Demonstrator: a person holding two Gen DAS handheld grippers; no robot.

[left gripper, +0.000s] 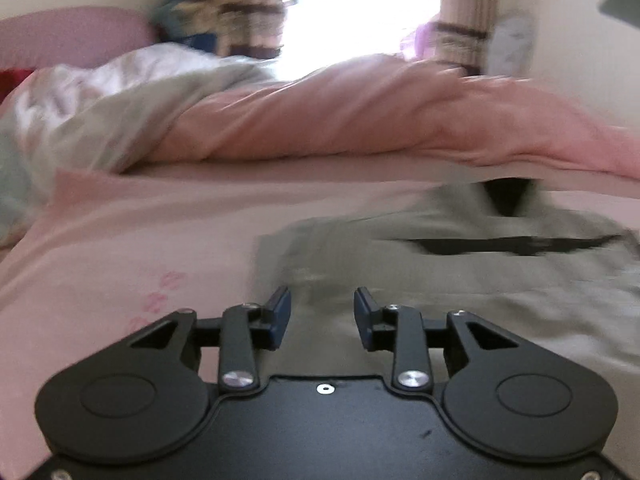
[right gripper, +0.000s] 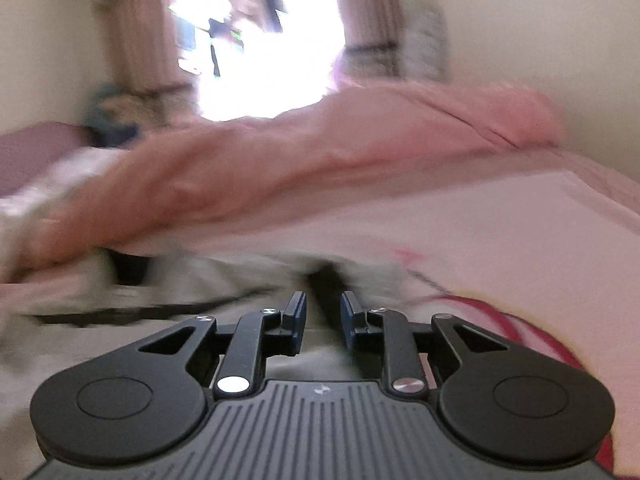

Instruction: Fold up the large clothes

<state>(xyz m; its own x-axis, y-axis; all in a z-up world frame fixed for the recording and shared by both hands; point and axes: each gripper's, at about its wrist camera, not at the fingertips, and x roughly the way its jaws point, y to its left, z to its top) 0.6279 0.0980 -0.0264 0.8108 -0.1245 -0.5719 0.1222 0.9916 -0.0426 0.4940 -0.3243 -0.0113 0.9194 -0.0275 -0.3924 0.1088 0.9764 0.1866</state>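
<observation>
A grey-green garment (left gripper: 460, 280) with dark openings lies spread flat on the pink bed sheet (left gripper: 140, 240). My left gripper (left gripper: 322, 300) is open and empty, low over the garment's left part. In the right wrist view the same garment (right gripper: 200, 292) lies under and ahead of my right gripper (right gripper: 323, 304), which is open with a narrower gap and holds nothing. The right gripper is over the garment's right part, near its edge. Both views are blurred by motion.
A bunched pink duvet (left gripper: 360, 120) lies across the bed behind the garment, also in the right wrist view (right gripper: 280, 168). A pale patterned quilt (left gripper: 80, 112) is heaped at the left. A bright window with curtains (left gripper: 352, 12) is behind. The sheet (right gripper: 500, 232) extends to the right.
</observation>
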